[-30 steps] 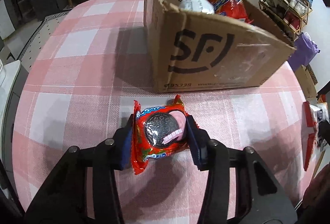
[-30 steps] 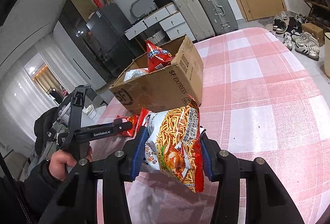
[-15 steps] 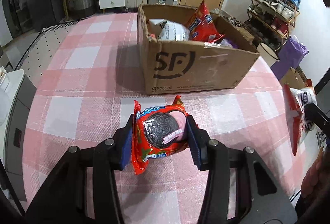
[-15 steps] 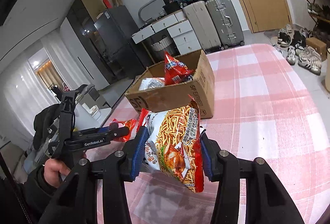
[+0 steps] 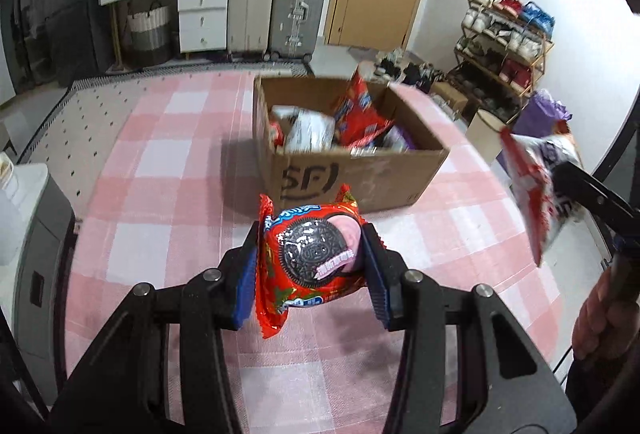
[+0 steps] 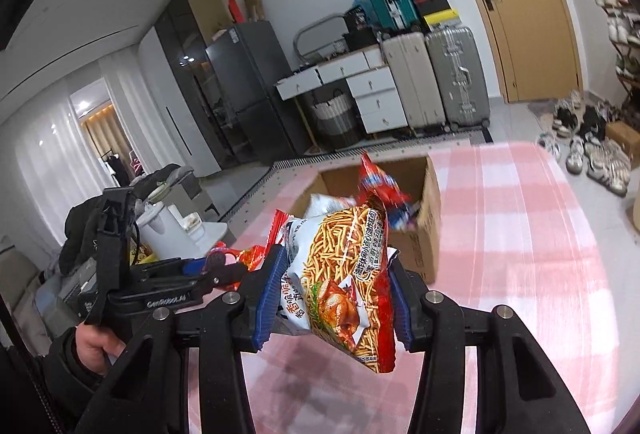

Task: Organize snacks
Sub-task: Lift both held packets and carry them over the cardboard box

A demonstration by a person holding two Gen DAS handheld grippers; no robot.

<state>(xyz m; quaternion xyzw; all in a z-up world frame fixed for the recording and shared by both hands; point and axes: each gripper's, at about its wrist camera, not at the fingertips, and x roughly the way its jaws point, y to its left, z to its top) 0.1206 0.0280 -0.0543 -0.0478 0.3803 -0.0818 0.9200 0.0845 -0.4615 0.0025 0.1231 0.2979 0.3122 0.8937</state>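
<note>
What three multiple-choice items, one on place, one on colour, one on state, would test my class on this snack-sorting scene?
1. Where is the cardboard box?
A on the checked table
B on the floor
C on a shelf

2. What main colour is the cookie packet?
A green
B red
C white

3. What is the right gripper doing?
A standing open
B clamping the noodle-snack bag
C resting in the box

Answers: 1 A, the box stands on the pink checked cloth; 2 B, its wrapper is red; 3 B, both pads press the bag.

Red cookie packet (image 5: pixel 310 266), pink-and-white checked tablecloth (image 5: pixel 168 202), brown cardboard box (image 5: pixel 360 174)
</note>
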